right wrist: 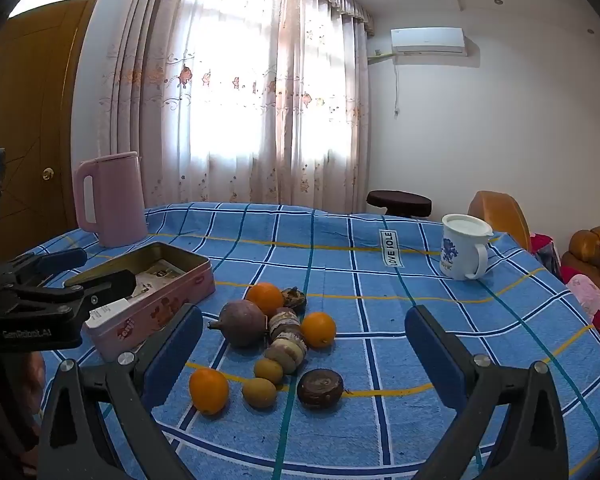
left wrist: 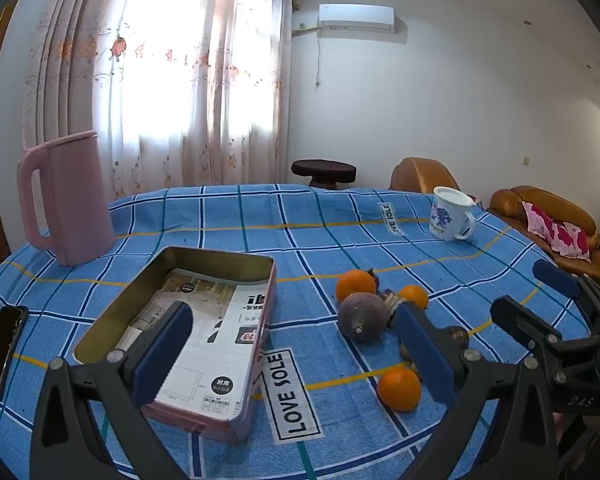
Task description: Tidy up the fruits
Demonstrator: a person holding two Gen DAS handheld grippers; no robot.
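Observation:
Several fruits lie together on the blue checked cloth: three oranges, the nearest (right wrist: 208,390) at front left, a dull purple round fruit (right wrist: 243,322), two small yellow-green fruits (right wrist: 259,392), a dark brown one (right wrist: 320,388) and a few brown-banded ones (right wrist: 286,334). The pile also shows in the left wrist view, with the purple fruit (left wrist: 362,317) in the middle. A pink tin (left wrist: 180,336) lined with printed paper stands open left of the pile. My left gripper (left wrist: 296,344) is open over the tin's near right corner. My right gripper (right wrist: 304,344) is open and empty, just short of the fruit pile.
A pink kettle (left wrist: 70,200) stands at the back left and a white mug (left wrist: 450,214) with a blue print at the back right. A black phone (left wrist: 2,350) lies at the left edge. A brown sofa (left wrist: 548,216) sits beyond the table's right edge.

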